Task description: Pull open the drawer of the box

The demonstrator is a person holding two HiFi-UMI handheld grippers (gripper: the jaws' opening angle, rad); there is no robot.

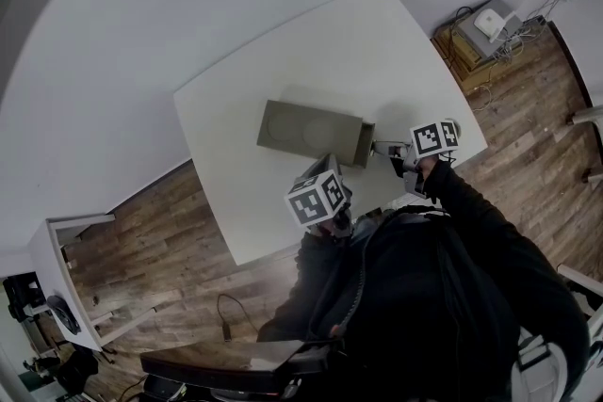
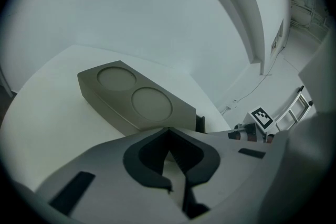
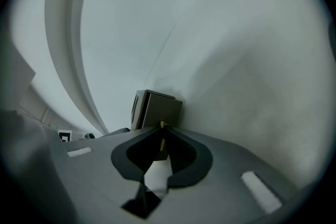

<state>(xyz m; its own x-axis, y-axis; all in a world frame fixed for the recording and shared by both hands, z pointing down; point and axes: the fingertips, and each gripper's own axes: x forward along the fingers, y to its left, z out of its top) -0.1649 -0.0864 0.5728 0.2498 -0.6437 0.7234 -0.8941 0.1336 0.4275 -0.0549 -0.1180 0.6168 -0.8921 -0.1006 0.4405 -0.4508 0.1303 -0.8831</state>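
Table [image 1: 377,42], white, carries a long grey-green box [image 1: 306,129] with two round panels on its top. The drawer [image 1: 364,144] stands partly out of the box's end, the end on the person's right. The right gripper [image 3: 161,132] reaches in at that end, its jaws pinched on a small brass-coloured knob [image 3: 162,124] at the drawer's front. The left gripper [image 2: 168,132] hangs over the table near the box's long side, jaws pressed together with nothing between them.
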